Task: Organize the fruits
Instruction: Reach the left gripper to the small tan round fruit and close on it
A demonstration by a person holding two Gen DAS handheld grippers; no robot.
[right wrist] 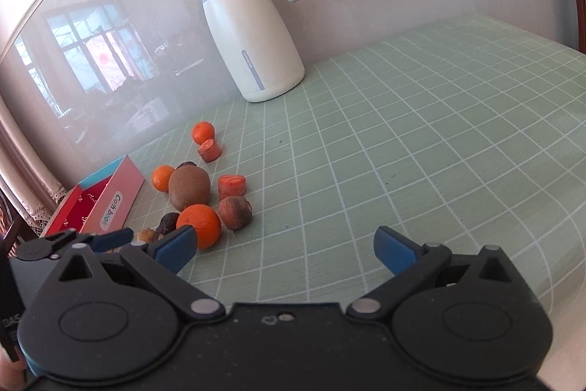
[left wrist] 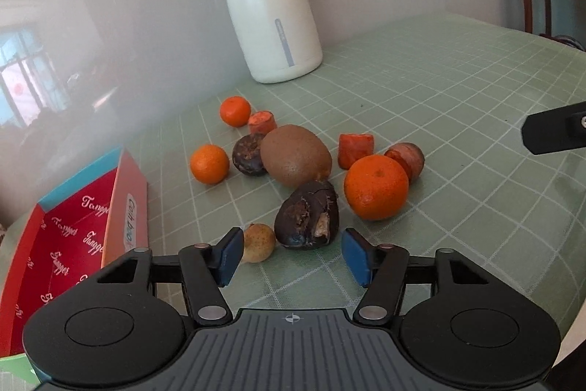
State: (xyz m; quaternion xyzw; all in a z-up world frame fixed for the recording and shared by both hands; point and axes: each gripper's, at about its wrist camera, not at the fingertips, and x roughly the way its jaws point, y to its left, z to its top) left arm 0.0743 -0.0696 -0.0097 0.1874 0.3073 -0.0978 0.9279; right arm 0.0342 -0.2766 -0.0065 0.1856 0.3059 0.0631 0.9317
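Left tool (left wrist: 292, 257) spread, empty, nosing at dark shrivelled fruit (left wrist: 307, 215).
Pads flank but don't touch it; small tan fruit (left wrist: 258, 242) just left may get knocked. Right tool (right wrist: 284, 250) spread, empty, over bare surface (right wrist: 421, 141). Red box (left wrist: 73, 226) near left.

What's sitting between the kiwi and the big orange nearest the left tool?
Nothing: in the left wrist view only bare tablecloth shows between kiwi and orange.

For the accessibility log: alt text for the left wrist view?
The left gripper, open and empty, faces a dark fruit amid scattered oranges, a kiwi and carrot pieces on a green checked table. Red box left, white jug behind.
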